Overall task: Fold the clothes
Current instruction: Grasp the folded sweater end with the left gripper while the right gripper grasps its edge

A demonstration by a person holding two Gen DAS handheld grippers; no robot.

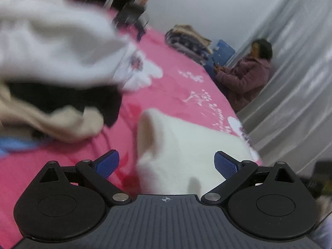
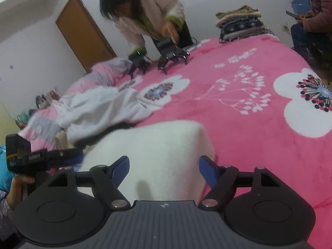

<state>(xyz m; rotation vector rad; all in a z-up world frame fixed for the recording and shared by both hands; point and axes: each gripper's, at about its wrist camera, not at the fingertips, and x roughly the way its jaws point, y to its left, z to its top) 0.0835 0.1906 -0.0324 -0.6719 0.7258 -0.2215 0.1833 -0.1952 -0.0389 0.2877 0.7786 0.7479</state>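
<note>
- The white garment point(image 2: 157, 151) lies on the bed point(image 2: 238, 137), folded into a compact block with a squared far corner. It sits directly ahead of both grippers, which suggests the fold is finished and the piece has been set down.
- Left gripper point(image 1: 166, 164): fingers point(image 1: 108, 162) spread wide. The white garment lies between and ahead of them, but neither blue pad presses on it, so it is released.
- Right gripper point(image 2: 164, 169): fingers point(image 2: 121, 167) likewise apart, straddling the near edge of the garment without clamping it.
- Both grippers point forward and moderately downward toward the bed surface. The left view is tilted, which indicates a rolled wrist.
- In the right view, the left gripper's body appears at the left edge, held in a hand point(image 2: 17, 186) just beside the garment.
- A loose heap of unfolded clothes point(image 1: 51, 62) (white, black, beige) lies to the left of the folded piece. Judged from its position, it is the supply for the next fold.
- A stack of folded clothes point(image 2: 240, 23) rests at the far edge of the bed, well apart.
- A second person point(image 2: 145, 10) bends over another pair of grippers point(image 2: 172, 51) on the far side, and a seated person point(image 1: 247, 72) is at the right.
</note>
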